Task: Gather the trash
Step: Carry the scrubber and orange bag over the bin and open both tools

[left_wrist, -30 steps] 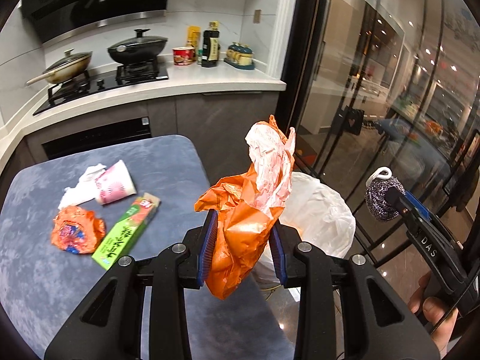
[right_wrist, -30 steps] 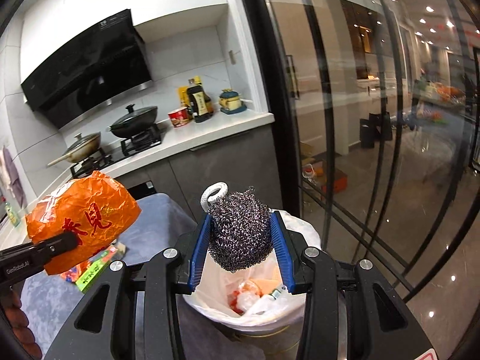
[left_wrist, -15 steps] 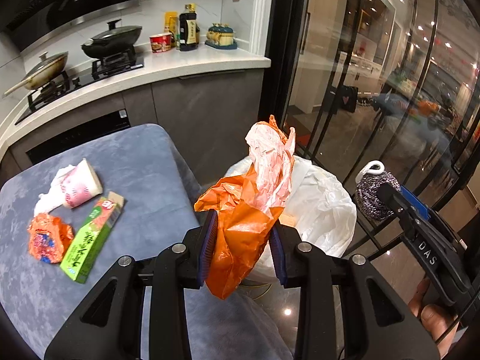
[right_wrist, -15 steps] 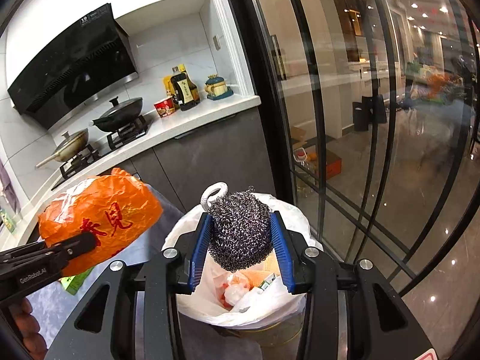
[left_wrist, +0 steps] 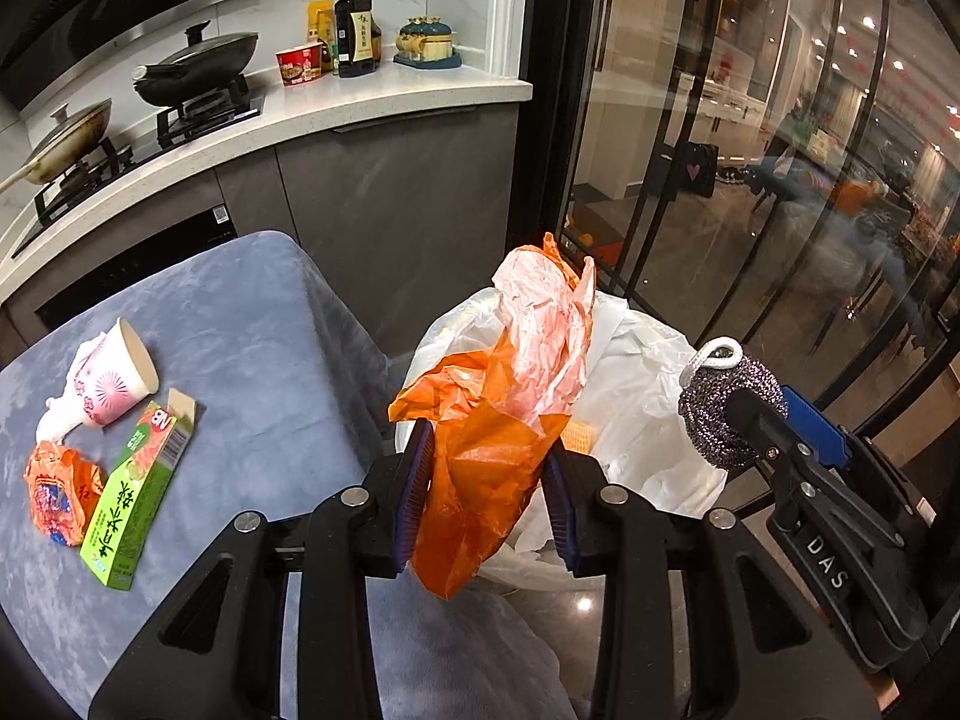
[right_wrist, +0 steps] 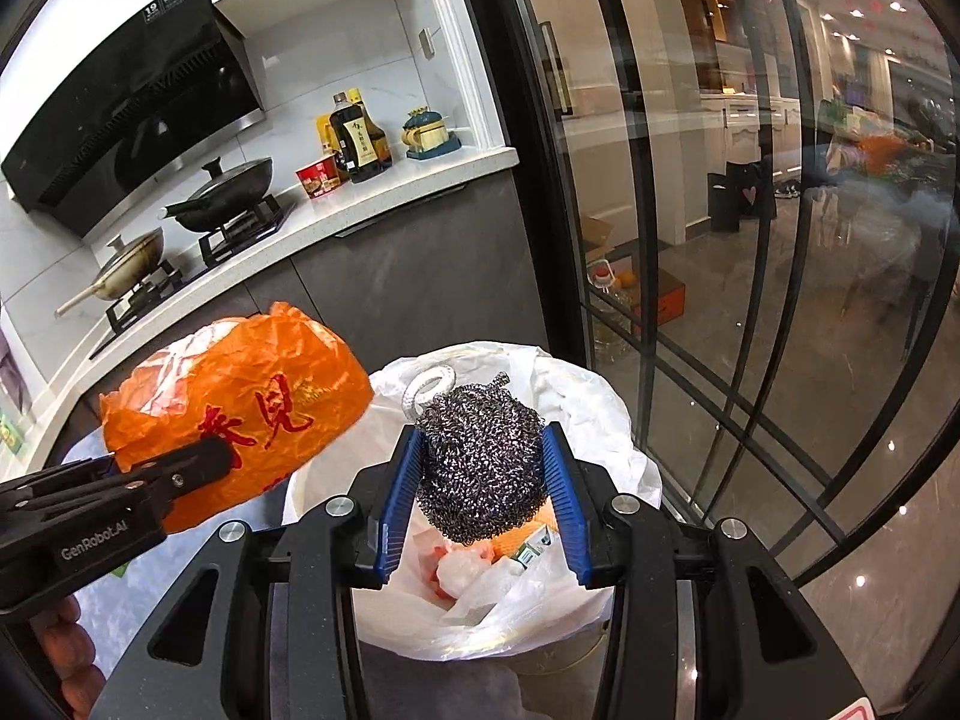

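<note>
My left gripper (left_wrist: 486,498) is shut on a crumpled orange plastic bag (left_wrist: 498,420) and holds it at the near left rim of the white-lined trash bin (left_wrist: 648,396). In the right wrist view the bag (right_wrist: 240,414) sits left of the bin (right_wrist: 600,414). My right gripper (right_wrist: 483,492) is shut on a steel wool scrubber (right_wrist: 480,468) with a white loop, directly above the bin's opening. The scrubber also shows in the left wrist view (left_wrist: 720,414). Trash lies inside the bin.
On the blue-grey table (left_wrist: 252,324) lie a pink paper cup (left_wrist: 114,384) with white tissue, a green carton (left_wrist: 138,492) and an orange wrapper (left_wrist: 57,492). A kitchen counter (left_wrist: 360,108) with pans and bottles stands behind. Glass doors (right_wrist: 750,240) stand to the right.
Both grippers have moved closer to the bin. The scrubber now hangs over the bin's opening, and the orange bag has come up to its left rim.
</note>
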